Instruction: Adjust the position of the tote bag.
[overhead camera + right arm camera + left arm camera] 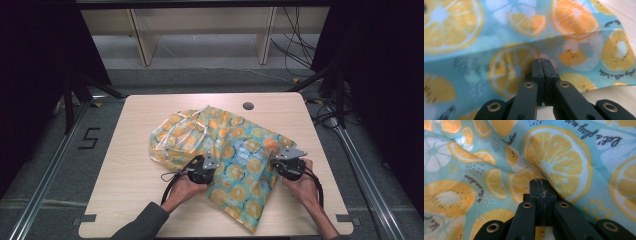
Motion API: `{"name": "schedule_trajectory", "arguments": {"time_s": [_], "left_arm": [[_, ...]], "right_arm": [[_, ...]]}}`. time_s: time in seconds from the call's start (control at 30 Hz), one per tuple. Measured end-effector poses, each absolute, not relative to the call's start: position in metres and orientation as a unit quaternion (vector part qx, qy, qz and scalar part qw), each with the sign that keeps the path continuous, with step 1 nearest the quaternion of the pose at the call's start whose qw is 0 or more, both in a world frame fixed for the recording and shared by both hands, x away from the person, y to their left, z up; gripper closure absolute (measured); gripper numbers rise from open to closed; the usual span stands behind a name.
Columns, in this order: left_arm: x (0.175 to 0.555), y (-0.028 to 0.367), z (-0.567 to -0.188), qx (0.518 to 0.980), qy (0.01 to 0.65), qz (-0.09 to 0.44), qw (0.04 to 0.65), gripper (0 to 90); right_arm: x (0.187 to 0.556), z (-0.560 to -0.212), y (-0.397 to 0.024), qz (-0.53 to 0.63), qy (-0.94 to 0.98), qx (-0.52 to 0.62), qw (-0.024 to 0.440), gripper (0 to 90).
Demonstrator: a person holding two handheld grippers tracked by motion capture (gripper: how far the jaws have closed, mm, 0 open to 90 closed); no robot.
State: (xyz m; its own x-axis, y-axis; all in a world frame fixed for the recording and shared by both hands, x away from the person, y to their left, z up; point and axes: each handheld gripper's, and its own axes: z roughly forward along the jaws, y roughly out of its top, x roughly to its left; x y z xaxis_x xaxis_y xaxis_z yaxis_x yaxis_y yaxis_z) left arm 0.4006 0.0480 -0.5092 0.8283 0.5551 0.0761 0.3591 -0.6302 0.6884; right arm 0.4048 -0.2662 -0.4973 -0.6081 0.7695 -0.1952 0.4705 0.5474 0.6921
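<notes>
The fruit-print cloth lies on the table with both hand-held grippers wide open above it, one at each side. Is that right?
Not quite. The hand-held grippers are not open: the left hand-held gripper and the right hand-held gripper each have their jaws pressed together at the fruit-print cloth, as both gripper views show. The cloth does lie on the table, one gripper at each side.

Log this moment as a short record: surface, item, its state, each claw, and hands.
surface: light wooden table with a dark round hole near its far edge
item: fruit-print bag, turquoise with orange and lemon slices
item state: crumpled, lying across the table's middle, one corner reaching toward the near edge
left claw: jaws closed, fabric bunched at the tips
right claw: jaws closed at the bag's edge
hands: left hand and right hand each hold a claw at opposite sides of the bag
</notes>
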Motion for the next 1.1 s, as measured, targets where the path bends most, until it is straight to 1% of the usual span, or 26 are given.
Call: {"name": "schedule_trajectory", "arguments": {"time_s": [0.17,0.23,0.27,0.3,0.33,0.4,0.5,0.53,0.57,0.6,0.63,0.67,0.73,0.77,0.83,0.9,0.93,0.97,1.1], "left_arm": [[0.395,0.044,-0.508,0.893,0.257,0.140,0.341,88.8],[0.391,0.044,-0.507,0.895,0.257,0.134,0.338,88.4],[0.390,0.044,-0.506,0.896,0.254,0.134,0.337,88.1],[0.390,0.046,-0.506,0.898,0.253,0.131,0.336,87.9],[0.390,0.046,-0.507,0.895,0.256,0.134,0.339,87.7],[0.390,0.049,-0.507,0.892,0.259,0.129,0.346,87.7],[0.390,0.052,-0.508,0.891,0.265,0.128,0.346,87.8],[0.389,0.052,-0.507,0.890,0.265,0.129,0.347,87.8],[0.388,0.052,-0.507,0.890,0.264,0.127,0.349,87.8],[0.388,0.053,-0.505,0.893,0.255,0.130,0.346,87.8],[0.386,0.052,-0.506,0.890,0.263,0.126,0.351,87.8],[0.386,0.052,-0.505,0.893,0.253,0.132,0.348,87.8],[0.383,0.050,-0.505,0.891,0.256,0.129,0.352,87.7],[0.383,0.049,-0.505,0.894,0.248,0.131,0.350,87.7],[0.381,0.047,-0.506,0.894,0.252,0.129,0.349,87.8],[0.380,0.044,-0.506,0.894,0.250,0.129,0.348,88.0],[0.379,0.043,-0.506,0.895,0.248,0.134,0.346,88.1],[0.379,0.043,-0.506,0.896,0.245,0.132,0.346,88.1],[0.374,0.036,-0.506,0.898,0.239,0.127,0.346,88.0]], "right_arm": [[0.431,-0.497,-0.261,0.298,0.841,0.370,0.258,90.0],[0.435,-0.494,-0.262,0.301,0.840,0.374,0.251,90.0],[0.435,-0.492,-0.264,0.310,0.838,0.376,0.246,90.0],[0.434,-0.489,-0.266,0.316,0.836,0.369,0.253,90.0],[0.429,-0.484,-0.267,0.320,0.835,0.373,0.247,90.0],[0.422,-0.478,-0.269,0.323,0.837,0.362,0.252,90.0],[0.402,-0.473,-0.273,0.327,0.842,0.358,0.236,90.0],[0.397,-0.473,-0.275,0.324,0.842,0.357,0.244,90.0],[0.389,-0.473,-0.275,0.321,0.839,0.373,0.231,90.0],[0.387,-0.475,-0.278,0.317,0.847,0.361,0.229,90.0],[0.379,-0.477,-0.277,0.309,0.847,0.377,0.214,90.0],[0.375,-0.480,-0.278,0.304,0.849,0.378,0.209,90.0],[0.369,-0.483,-0.278,0.302,0.855,0.373,0.197,90.0],[0.368,-0.483,-0.278,0.300,0.857,0.373,0.191,90.0],[0.367,-0.484,-0.275,0.297,0.861,0.369,0.184,90.0],[0.369,-0.488,-0.270,0.286,0.867,0.364,0.184,90.0],[0.372,-0.489,-0.269,0.282,0.869,0.359,0.190,90.0],[0.374,-0.489,-0.269,0.284,0.869,0.362,0.185,90.0],[0.392,-0.489,-0.269,0.292,0.862,0.368,0.188,90.0]]}}
